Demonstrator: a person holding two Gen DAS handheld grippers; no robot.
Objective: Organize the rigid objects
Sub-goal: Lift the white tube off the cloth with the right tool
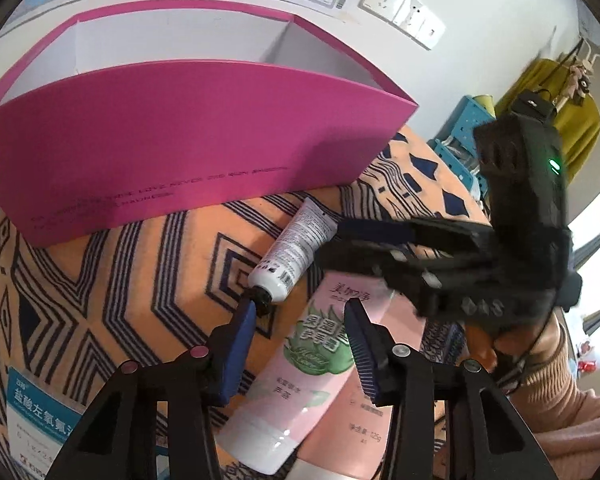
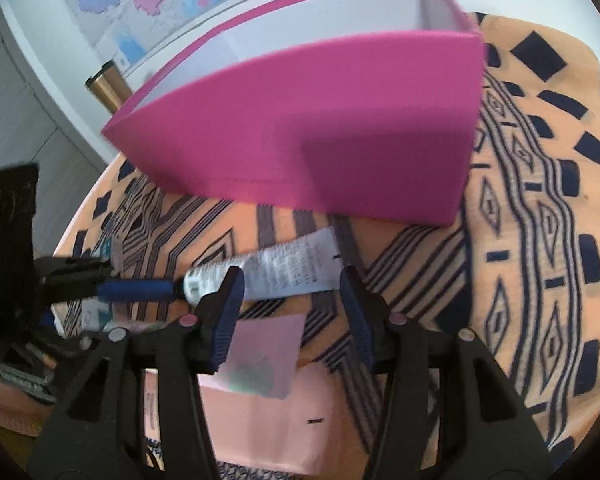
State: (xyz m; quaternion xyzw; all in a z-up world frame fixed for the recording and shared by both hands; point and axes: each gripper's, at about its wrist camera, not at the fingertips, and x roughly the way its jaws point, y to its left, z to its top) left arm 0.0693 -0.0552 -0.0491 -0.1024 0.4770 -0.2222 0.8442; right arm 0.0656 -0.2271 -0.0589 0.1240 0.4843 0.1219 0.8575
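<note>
Both claws stand partly open and grip nothing. Left gripper (image 1: 302, 344) tilts down over the pink tube (image 1: 300, 376), whose white cap end lies nearest the camera between its pads. Ahead of its left pad lies the white tube (image 1: 296, 248), black cap toward that pad, long axis slanting away toward the magenta box (image 1: 204, 136). Right gripper (image 2: 290, 316) hovers above this tube's crimped end. Patterned tablecloth (image 2: 520, 240) lies bare to its right.
</note>
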